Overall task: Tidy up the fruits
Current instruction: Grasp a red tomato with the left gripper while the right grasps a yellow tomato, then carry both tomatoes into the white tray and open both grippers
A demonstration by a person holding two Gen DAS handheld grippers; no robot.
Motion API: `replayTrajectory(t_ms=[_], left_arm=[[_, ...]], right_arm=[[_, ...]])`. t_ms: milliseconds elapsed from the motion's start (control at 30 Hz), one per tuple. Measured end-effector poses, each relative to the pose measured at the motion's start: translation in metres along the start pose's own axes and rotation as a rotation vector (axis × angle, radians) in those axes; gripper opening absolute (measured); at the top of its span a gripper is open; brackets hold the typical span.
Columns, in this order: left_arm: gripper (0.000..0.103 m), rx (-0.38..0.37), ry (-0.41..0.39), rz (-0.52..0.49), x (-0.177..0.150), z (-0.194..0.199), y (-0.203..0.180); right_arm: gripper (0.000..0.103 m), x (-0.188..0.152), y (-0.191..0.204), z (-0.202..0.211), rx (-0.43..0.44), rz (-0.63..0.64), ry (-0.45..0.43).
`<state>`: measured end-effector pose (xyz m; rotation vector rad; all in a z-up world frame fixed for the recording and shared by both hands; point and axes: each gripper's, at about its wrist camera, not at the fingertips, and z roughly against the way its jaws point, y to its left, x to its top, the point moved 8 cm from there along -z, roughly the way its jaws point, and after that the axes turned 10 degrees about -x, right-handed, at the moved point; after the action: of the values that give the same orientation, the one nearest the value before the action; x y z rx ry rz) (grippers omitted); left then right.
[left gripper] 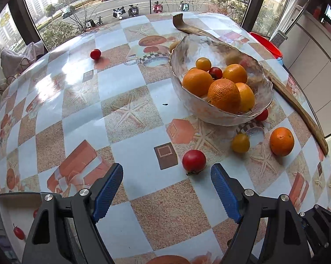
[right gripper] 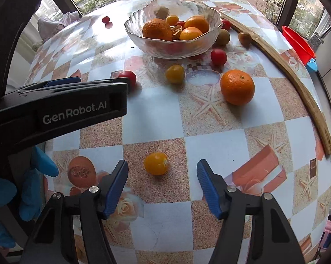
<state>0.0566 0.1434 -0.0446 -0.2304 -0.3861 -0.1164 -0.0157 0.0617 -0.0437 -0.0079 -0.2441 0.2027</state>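
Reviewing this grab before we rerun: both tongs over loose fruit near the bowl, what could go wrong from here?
1. The yellow tomato sits off-centre between the open right tongs, nearer the left pad; one pad may hit first and roll it away.
2. The red tomato lies ahead of the left tongs, toward the right pad; closing now could nudge it.
3. The two tongs work close together, so they could collide.

Both wrist views look steeply down, close over the tabletop [left gripper: 81, 118]; both share the glass bowl [left gripper: 220, 114] ahead
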Motion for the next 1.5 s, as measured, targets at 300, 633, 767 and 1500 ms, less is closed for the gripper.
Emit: replayTrajectory(t_ms=[300, 633, 767, 1500], left_arm=[[0.067, 0.001, 0.015, -0.026, 0.005, -0.015, -0.014], [0.024, -0.056, -0.005, -0.011, 0.002, -0.007, -0.015], [0.024, -0.087, -0.007, -0.006, -0.012, -0.001, -0.018], [0.024, -0.146, -0.054, 0.125, -0.095, 0.073, -0.008]], right_arm=[[0.033, 0.005, 0.004, 0.000, 0.007, 0.056, -0.017], [0.021, 0.001, -0.004, 0.001, 0.076, -0.017, 0.025], [0.021, -0.006, -0.013, 0.001, 0.080, -0.034, 0.039], [0.021, -0.026, -0.015, 0.028, 0.115, -0.057, 0.065]])
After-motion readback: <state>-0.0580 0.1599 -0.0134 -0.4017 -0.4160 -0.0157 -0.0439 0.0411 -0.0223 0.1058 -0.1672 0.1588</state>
